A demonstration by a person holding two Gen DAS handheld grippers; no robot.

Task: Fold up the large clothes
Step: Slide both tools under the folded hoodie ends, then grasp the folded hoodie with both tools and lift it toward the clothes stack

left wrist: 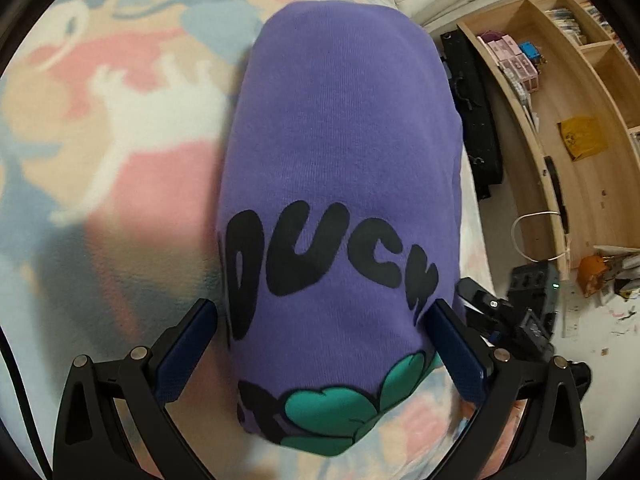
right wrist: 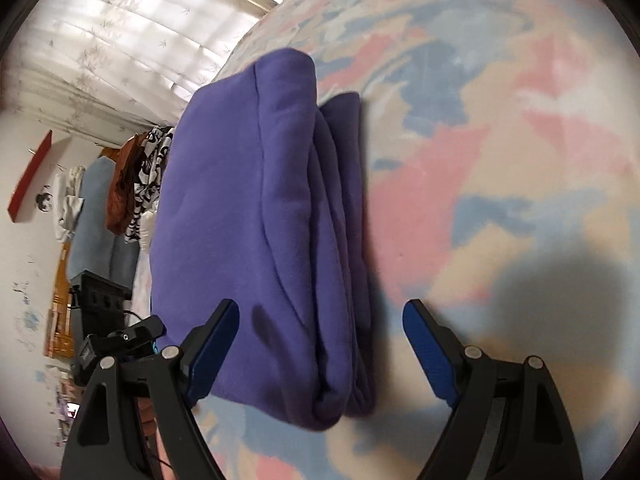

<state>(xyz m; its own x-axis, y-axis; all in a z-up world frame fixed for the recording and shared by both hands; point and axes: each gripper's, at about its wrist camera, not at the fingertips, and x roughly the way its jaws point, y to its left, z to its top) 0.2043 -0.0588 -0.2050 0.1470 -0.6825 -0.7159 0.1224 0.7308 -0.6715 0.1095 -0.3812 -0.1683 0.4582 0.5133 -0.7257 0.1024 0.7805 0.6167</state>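
Right, we're looking at a purple sweatshirt folded into a long, narrow bundle on a bed, lying on a fleece blanket patterned in pink, blue, cream and white. It runs along the bed's edge, with the floor dropping off just beyond it. In the left wrist view the top face carries black bubble lettering and a teal leaf-shaped print at the near end. In the right wrist view we see the plain side of the sweatshirt: stacked layers, folded edges facing the open blanket, no print visible.

Left hand-held gripper: jaws spread, blue pads either side of the bundle's near end, straddling it. Whether the pads touch the cloth we can't tell; no visible squeeze.

Right hand-held gripper: jaws spread wide. Its left finger overlaps the bundle's near end in the picture, its right finger stands over bare blanket, well clear of the cloth. Nothing pinched. Its shadow falls on the blanket to the right.

Beyond the bed edge: wooden shelving with boxes and books, a long black case leaning by it, clutter on the floor. The other side shows a sheer curtain and clothes hanging by the wall.
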